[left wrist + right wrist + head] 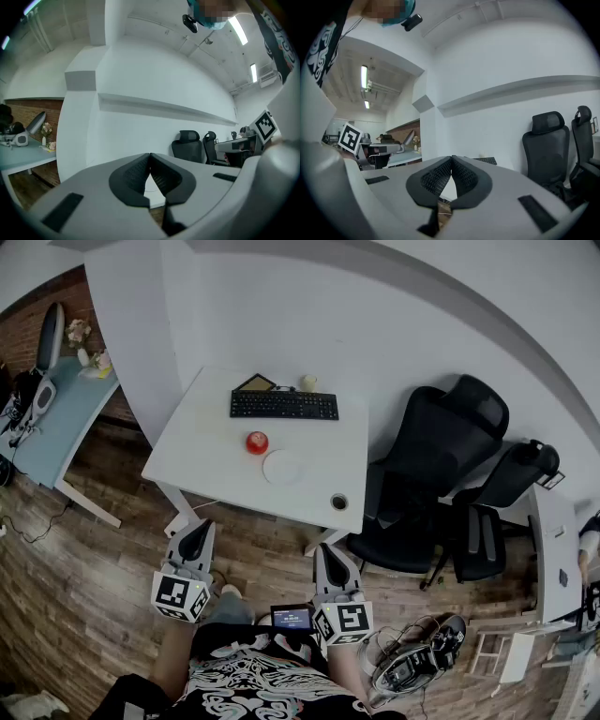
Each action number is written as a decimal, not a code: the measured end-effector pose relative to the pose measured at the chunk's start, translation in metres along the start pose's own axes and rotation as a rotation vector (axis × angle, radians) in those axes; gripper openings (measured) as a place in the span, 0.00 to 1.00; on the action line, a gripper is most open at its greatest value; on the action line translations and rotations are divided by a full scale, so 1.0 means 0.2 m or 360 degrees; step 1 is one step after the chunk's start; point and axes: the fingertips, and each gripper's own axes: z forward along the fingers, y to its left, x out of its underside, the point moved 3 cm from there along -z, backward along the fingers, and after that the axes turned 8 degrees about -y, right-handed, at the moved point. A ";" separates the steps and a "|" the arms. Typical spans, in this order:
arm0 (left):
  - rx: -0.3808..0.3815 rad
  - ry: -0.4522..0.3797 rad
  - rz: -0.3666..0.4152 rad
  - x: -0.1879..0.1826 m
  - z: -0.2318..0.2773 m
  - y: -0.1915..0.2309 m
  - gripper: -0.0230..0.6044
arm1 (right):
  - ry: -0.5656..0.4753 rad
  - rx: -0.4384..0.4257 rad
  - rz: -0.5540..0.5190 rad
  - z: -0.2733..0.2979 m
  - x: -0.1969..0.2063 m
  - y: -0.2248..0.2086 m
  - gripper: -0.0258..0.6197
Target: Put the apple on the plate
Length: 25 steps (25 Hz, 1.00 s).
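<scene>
**Head view.** The apple (257, 442) sits on the white table (202, 451), out in the open. It is just beside the plate (282, 468), at the plate's far-left edge, and I cannot tell whether they touch. The plate is bare. A keyboard (284, 405) lies behind them, and a small dark cup (338, 502) stands near the front right corner. My left gripper (197, 529) and right gripper (330, 554) hang low over the wood floor, well short of the table. Both point toward it.

**Left gripper view.** The jaws are together, ribbed pads meeting tip to tip with nothing between them. Beyond them I see a white wall and two black chairs (190, 145). There is no apple in sight.

**Right gripper view.** It is the same here, with the pads pressed to each other and empty. The keyboard's edge shows past the tips. Neither the apple nor the plate is visible.

**Handling, my guess.**
- The apple looks firm and round, with smooth skin and a fair weight for its size.
- It will likely roll if nudged, and could squirt out of a grip taken off-centre.
- I would spread the jaws wide and take it across its widest middle, with pads on opposite flanks.
- The squeeze should be enough to hold it but not enough to bruise it.
- I would set it down at the plate's centre, since the plate looks light and may slide.
</scene>
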 end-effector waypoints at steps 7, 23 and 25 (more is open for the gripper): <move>0.0003 0.0000 0.0018 -0.02 -0.01 -0.08 0.06 | -0.0030 -0.0001 -0.0019 -0.07 -0.03 -0.05 0.09; 0.0000 -0.0002 0.0036 -0.01 -0.04 -0.25 0.06 | -0.0186 -0.0314 0.0145 -0.21 -0.06 -0.01 0.09; 0.0015 0.0004 0.0040 0.00 -0.01 -0.26 0.06 | -0.0161 -0.0324 0.0107 -0.21 -0.04 -0.01 0.09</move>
